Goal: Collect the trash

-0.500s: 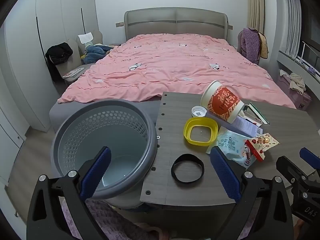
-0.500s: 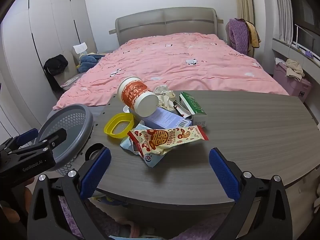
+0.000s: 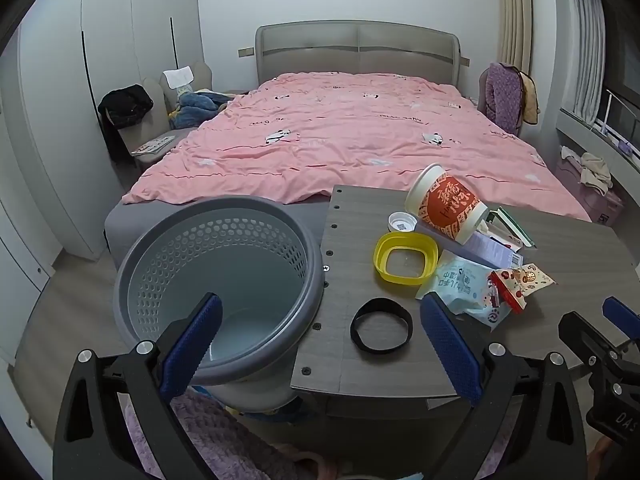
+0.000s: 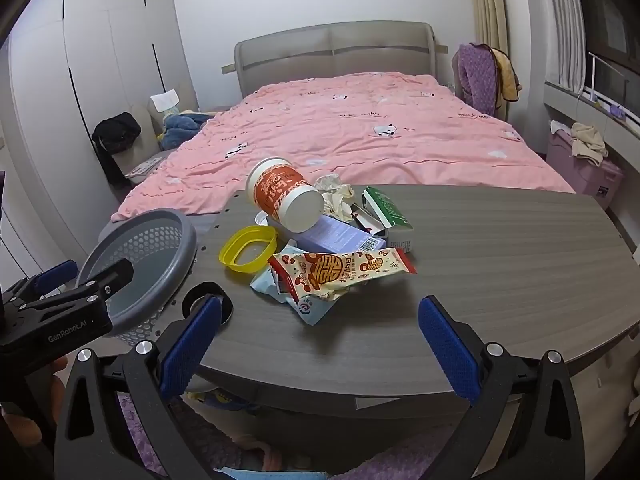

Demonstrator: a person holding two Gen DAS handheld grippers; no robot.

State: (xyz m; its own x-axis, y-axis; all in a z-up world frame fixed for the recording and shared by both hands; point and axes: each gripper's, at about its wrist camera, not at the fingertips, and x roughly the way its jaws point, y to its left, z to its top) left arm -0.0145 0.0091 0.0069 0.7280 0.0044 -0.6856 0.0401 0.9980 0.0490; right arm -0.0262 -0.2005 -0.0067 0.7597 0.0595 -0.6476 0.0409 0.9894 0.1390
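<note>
— Both grippers stand wide apart and empty: our left gripper (image 3: 320,344) hangs over the near left corner of the surface (image 4: 500,264), half above the bin, and our right gripper (image 4: 318,340) hangs short of the near edge, nothing between its pads.

— So how far along are we?

— We judge we are at the start. The grey bin (image 3: 216,280) sits against the left edge of the surface, and what we can see of its inside is bare. All the trash we can see lies on the surface.

— Let's count it, from the pile outward.

— One orange paper cup (image 4: 286,196) tipped on its side atop the heap toward the far left corner; one lilac box (image 4: 340,236) under it; one green-and-white carton (image 4: 390,216) beside that; one crumpled tissue (image 4: 336,196) behind; one red-and-cream snack wrapper (image 4: 340,272) over one pale blue packet (image 3: 460,284); one yellow ring lid (image 3: 405,258); one small white cap (image 3: 400,223); one black band (image 3: 381,330) nearest the near left corner.

— Nine pieces, then, as far as we can see, and one bin.

— Yes, all nine left to go in.
</note>
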